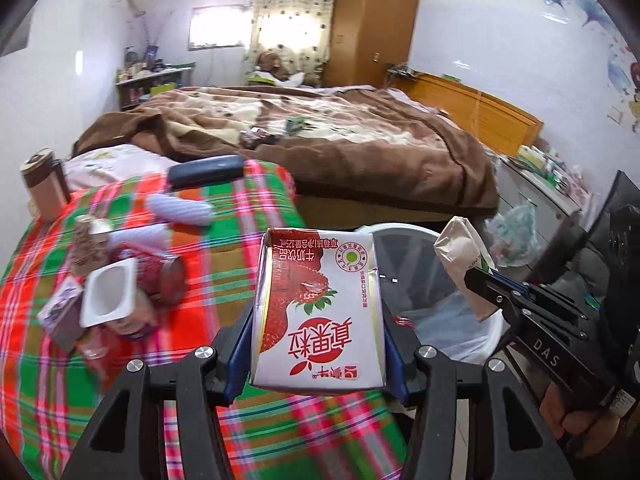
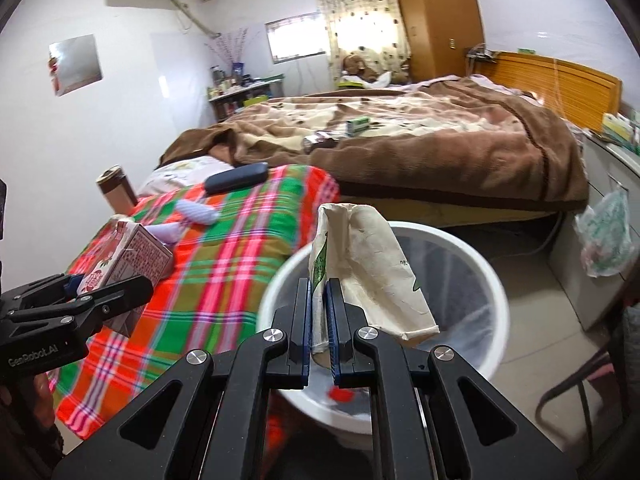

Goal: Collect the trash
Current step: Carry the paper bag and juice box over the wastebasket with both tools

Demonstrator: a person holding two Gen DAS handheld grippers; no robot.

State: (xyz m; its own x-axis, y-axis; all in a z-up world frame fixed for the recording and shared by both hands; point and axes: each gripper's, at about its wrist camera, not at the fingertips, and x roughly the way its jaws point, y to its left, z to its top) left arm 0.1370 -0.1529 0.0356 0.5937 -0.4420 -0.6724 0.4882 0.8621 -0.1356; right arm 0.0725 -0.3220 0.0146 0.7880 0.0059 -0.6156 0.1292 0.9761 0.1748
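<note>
While poised for the drop, kept two pieces of trash in hand. Pinched squarely by its flat sides between the half-spread jaws of the left gripper (image 1: 318,344): a strawberry milk carton (image 1: 316,300), upside down, probably gripped that way against slipping. Squeezed in the right gripper (image 2: 319,292), jaws pressed nearly together since so thin: a flattened cream paper carton (image 2: 372,272), held just above the white bin (image 2: 460,240) directly ahead and below. Not yet collected, left of the left gripper on the plaid cloth (image 1: 240,248): a white yogurt cup (image 1: 106,300) and a red can (image 1: 160,276). Farther ahead: a brown-blanketed bed (image 1: 360,140).
</note>
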